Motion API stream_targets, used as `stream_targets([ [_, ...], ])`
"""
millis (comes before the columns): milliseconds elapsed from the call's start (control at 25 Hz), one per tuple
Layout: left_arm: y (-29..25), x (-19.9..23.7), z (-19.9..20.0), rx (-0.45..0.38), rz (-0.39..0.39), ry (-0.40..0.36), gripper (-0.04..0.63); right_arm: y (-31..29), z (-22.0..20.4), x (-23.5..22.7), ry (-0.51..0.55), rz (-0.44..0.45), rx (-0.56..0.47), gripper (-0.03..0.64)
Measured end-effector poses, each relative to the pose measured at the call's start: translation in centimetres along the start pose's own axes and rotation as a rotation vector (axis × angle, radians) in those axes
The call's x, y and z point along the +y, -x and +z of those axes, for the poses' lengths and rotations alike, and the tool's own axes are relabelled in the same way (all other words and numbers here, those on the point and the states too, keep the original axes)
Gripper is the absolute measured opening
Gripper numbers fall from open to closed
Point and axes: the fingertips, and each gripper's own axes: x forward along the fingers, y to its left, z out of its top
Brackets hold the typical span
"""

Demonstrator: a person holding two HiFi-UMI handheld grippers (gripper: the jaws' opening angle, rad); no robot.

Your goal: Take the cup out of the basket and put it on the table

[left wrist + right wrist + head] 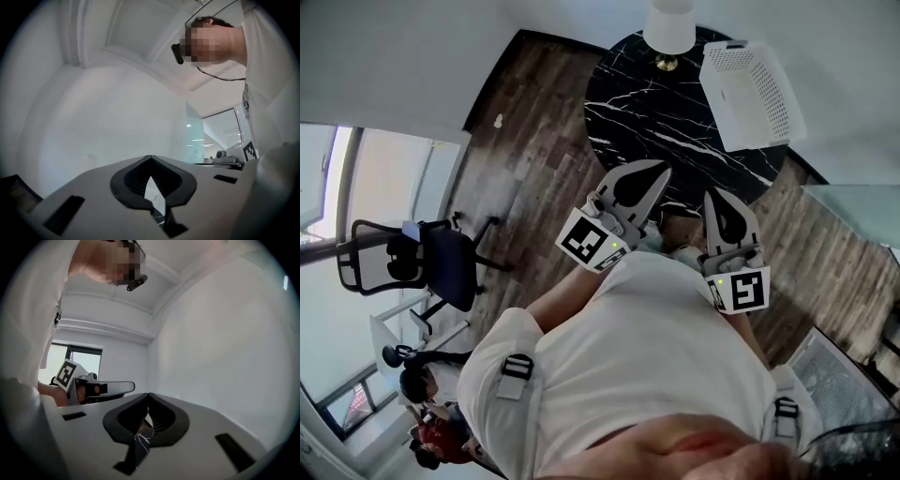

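- Black marble round desk (647,103) carries a white perforated plastic basket (750,94); no cup shows, so it is presumably inside.
- Left gripper (657,174) and right gripper (718,199) hang clenched on nothing, near the person's chest.
- Reaching hasn't begun, I'd say; next, approach the basket with the jaws opened.

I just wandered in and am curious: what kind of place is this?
Probably an office or meeting room: a wheeled office chair, a round black marble table on a wood floor, and a glass partition.
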Motion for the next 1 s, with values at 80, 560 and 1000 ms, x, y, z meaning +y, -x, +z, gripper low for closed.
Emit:
stream_targets([
  [80,-0.1,1.0,-0.2,-0.002,0.007,0.008,0.005,-1.2,0.1,-0.2,0.008,0.009,0.003,0.006],
  [560,-1.1,2.0,-0.9,0.000,0.077,-0.010,0.005,-2.8,0.7,-2.1,0.028,0.076,-0.022,0.006],
  [1000,-9.5,-3.4,-2.4,0.026,0.005,-0.016,0.005,1.3,1.7,-10.8,-0.010,-0.002,-0.066,0.006],
])
